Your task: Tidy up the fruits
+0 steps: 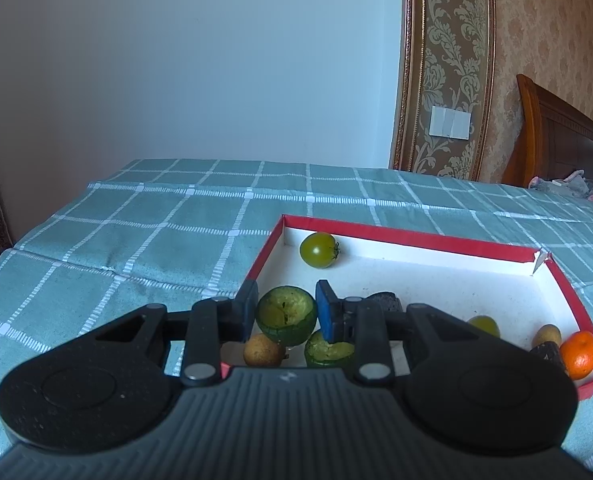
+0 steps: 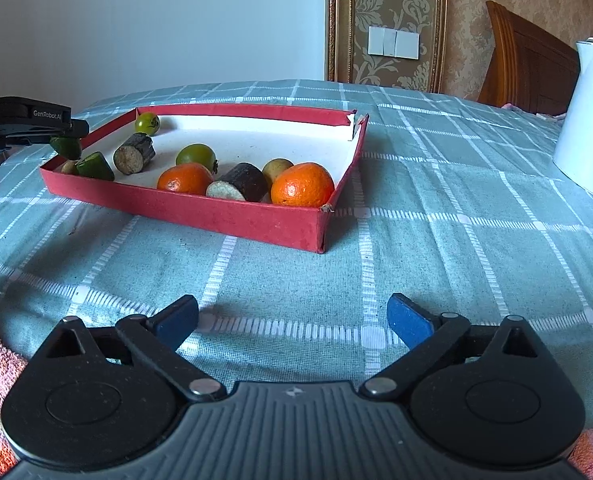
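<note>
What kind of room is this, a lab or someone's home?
Most likely a home bedroom: a carved wooden headboard, ornate patterned wallpaper with a wall switch, and a checked cloth holding a red box of fruit.

Left gripper (image 1: pixel 286 312): jaws clamped on a green cucumber piece (image 1: pixel 286 316), held above the near-left corner of the red tray (image 2: pixel 232 216); right gripper (image 2: pixel 292 322): jaws spread wide, nothing between them, positioned short of the tray's near wall, tilted downward.
</note>
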The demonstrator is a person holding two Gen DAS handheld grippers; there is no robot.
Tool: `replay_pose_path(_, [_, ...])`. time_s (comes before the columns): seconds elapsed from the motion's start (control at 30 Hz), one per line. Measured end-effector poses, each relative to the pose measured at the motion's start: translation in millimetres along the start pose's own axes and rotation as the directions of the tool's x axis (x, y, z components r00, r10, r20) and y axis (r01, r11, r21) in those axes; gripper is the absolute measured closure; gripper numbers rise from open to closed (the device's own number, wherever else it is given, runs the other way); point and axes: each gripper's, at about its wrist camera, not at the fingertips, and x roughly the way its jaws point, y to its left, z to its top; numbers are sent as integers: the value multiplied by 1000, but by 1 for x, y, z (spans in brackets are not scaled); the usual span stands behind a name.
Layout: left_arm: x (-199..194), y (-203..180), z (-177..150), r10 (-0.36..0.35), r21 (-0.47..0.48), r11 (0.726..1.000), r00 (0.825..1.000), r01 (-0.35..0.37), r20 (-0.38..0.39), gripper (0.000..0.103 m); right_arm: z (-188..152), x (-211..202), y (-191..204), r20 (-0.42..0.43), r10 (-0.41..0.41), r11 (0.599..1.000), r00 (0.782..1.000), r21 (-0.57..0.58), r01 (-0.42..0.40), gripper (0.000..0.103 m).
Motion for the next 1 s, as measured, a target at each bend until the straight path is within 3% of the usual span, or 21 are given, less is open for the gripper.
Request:
replay_pose_path(0.67, [9,-5,8,31,36,999,1000,-32,2,74,0,-1,1,2,5,1000,1000,4,-5,2])
replay_pose_path(0.77, [11,-7,8,38,37,999,999,-38,0,65,1,-2,0,3,9,1000,1000,7,-9,2])
replay_pose_path(0.83, [11,-8,8,47,42,998,999,-47,7,53,1,-2,-1,4,11,1000,1000,10,-11,1])
replay_pose_path(0.9, [10,-9,8,49,49,998,999,-50,8,52,1,-2,-1,5,13,1000,1000,12,-13,1])
replay_pose_path(0.97, [10,-10,7,51,50,997,999,-51,5,41,1,-2,-1,5,13,1000,1000,11,-13,1])
replay_pose_path(1.0, [9,-10,7,65,48,997,998,-65,7,25,1,-2,-1,4,12,1000,1000,10,-12,1])
